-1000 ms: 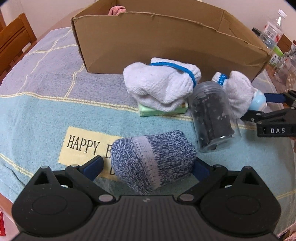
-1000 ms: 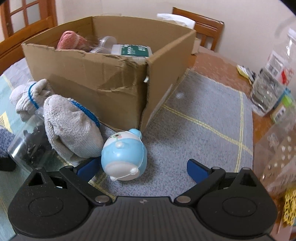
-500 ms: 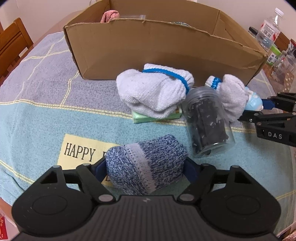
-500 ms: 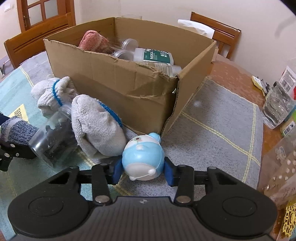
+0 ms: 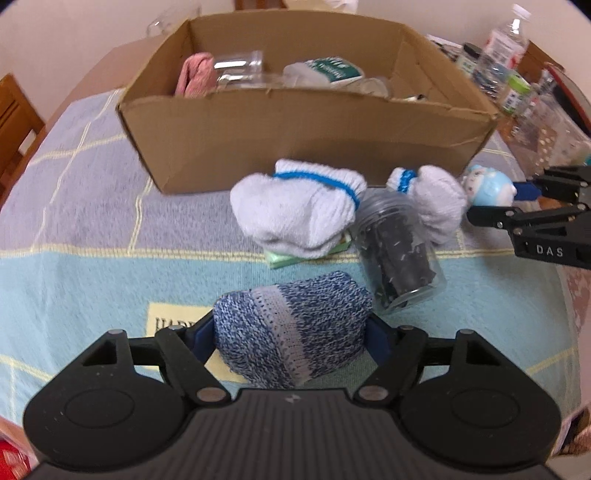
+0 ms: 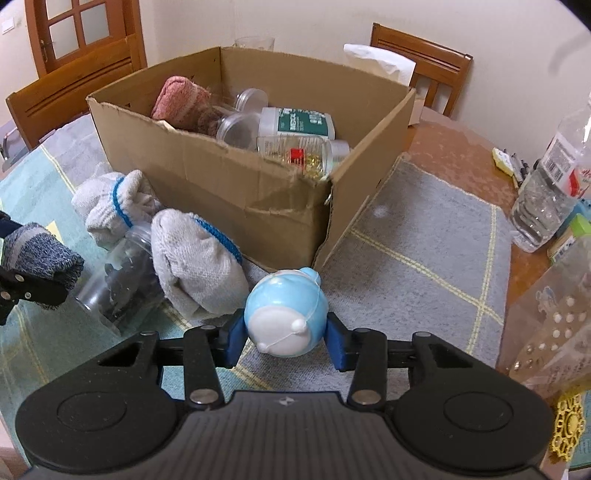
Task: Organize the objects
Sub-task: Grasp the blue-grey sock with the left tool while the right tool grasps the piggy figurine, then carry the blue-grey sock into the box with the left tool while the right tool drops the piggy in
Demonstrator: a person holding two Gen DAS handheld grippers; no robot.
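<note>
Two items are now lifted off the table: the blue sock roll (image 5: 291, 328) is pinched in the left gripper's (image 5: 291, 334) jaws and the blue toy (image 6: 286, 314) in the right gripper's (image 6: 286, 336), ready for the cardboard box (image 6: 229, 184).

A home dining room — wooden chairs (image 6: 424, 62) stand along the far edge of the counter (image 6: 454, 155), which wears a checked cloth (image 6: 424, 236). A wood-framed glazed door (image 6: 74, 33) sits in a cream wall, and water bottles (image 6: 550, 184) crowd the counter's right edge — everyday household clutter.
</note>
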